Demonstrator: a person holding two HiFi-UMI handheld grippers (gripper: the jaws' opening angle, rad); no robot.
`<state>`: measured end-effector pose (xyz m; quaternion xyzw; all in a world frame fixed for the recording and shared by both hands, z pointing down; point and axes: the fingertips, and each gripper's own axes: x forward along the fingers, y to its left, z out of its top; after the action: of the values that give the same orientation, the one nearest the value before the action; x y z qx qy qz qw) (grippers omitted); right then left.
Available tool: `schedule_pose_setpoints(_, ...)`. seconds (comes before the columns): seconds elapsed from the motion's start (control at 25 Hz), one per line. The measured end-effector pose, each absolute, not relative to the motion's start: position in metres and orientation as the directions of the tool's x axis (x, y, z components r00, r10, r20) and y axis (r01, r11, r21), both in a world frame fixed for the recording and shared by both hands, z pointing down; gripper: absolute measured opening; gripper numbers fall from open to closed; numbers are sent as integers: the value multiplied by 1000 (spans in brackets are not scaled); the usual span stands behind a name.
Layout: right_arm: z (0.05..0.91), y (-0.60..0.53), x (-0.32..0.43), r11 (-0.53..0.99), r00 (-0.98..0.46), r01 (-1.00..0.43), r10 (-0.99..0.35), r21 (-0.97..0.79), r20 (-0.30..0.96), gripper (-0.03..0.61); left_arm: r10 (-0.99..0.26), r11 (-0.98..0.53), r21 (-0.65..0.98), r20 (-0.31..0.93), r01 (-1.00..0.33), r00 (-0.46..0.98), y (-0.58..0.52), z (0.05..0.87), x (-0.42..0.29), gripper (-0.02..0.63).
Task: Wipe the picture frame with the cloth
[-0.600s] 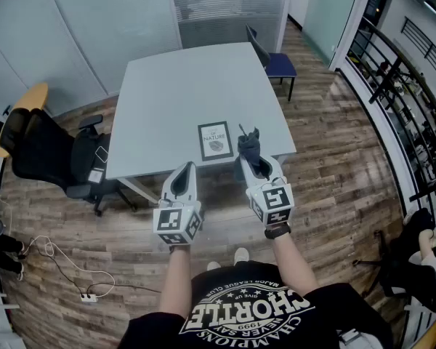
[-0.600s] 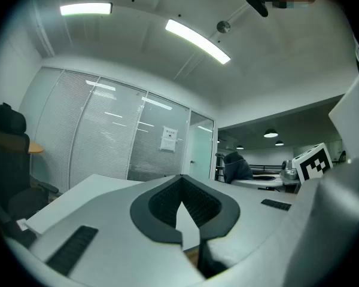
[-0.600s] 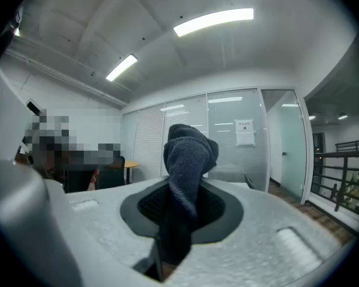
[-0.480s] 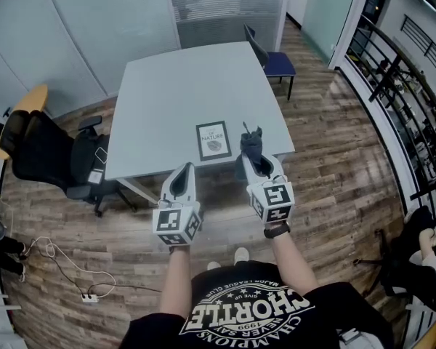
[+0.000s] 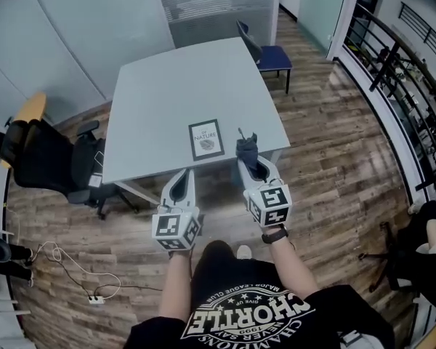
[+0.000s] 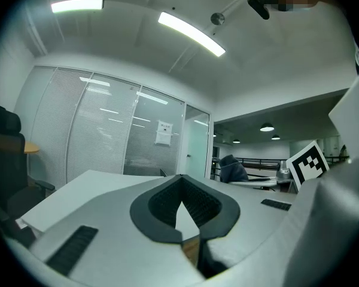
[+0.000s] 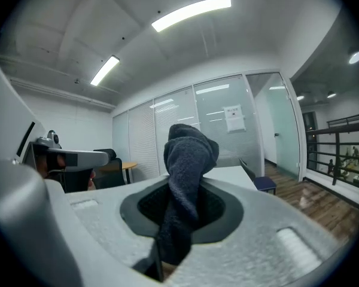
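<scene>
The picture frame [image 5: 206,139] lies flat near the front edge of the grey table [image 5: 167,86]; it has a dark border and a white print. My right gripper [image 5: 245,163] is at the table's front edge, just right of the frame, shut on a dark grey cloth [image 5: 247,148]. In the right gripper view the cloth [image 7: 188,154] stands up out of the right gripper [image 7: 180,203]. My left gripper [image 5: 188,174] hovers in front of the table, below the frame, shut and holding nothing. In its own view the left gripper [image 6: 179,181] has its tips together.
A black office chair [image 5: 47,158] stands at the table's left and a blue chair [image 5: 270,55] at its far right corner. Cables and a power strip [image 5: 94,298] lie on the wooden floor at left. A railing [image 5: 400,78] runs along the right.
The head view has shifted a little, and the person's leg now shows under the grippers. Both grippers keep their places before the table's front edge, the cloth still held.
</scene>
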<state>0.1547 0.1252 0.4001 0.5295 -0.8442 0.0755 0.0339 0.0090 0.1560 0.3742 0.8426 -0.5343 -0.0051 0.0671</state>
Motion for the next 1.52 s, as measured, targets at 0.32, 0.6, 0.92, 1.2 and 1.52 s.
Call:
schedule_pose_setpoints(0.32, 417, 110, 154, 444, -457, -889, -874, -113, 167, 74, -882, -449, 112, 101, -886, 460, 140, 394, 30, 5)
schedule_pose_setpoints(0.6, 429, 38, 130, 481, -489, -872, -844, -89, 221, 74, -901, -404, 149, 106, -903, 420, 67, 405, 3, 5)
schedule_pose_setpoints(0.92, 431, -64, 77, 536, -527, -843, -811, -38, 254, 74, -912, -376, 173, 106, -910, 397, -25, 424, -47, 5)
schedule_pose_setpoints(1.2, 441, -132, 39, 586, -565, -810, -771, -19, 293, 74, -902, -368, 182, 169, -912, 398, -93, 447, -70, 5)
schedule_pose_setpoints(1.52, 494, -172, 50, 575, -534, -818, -739, -28, 410, 74, -818, -346, 282, 377, -895, 435, -122, 541, -63, 5)
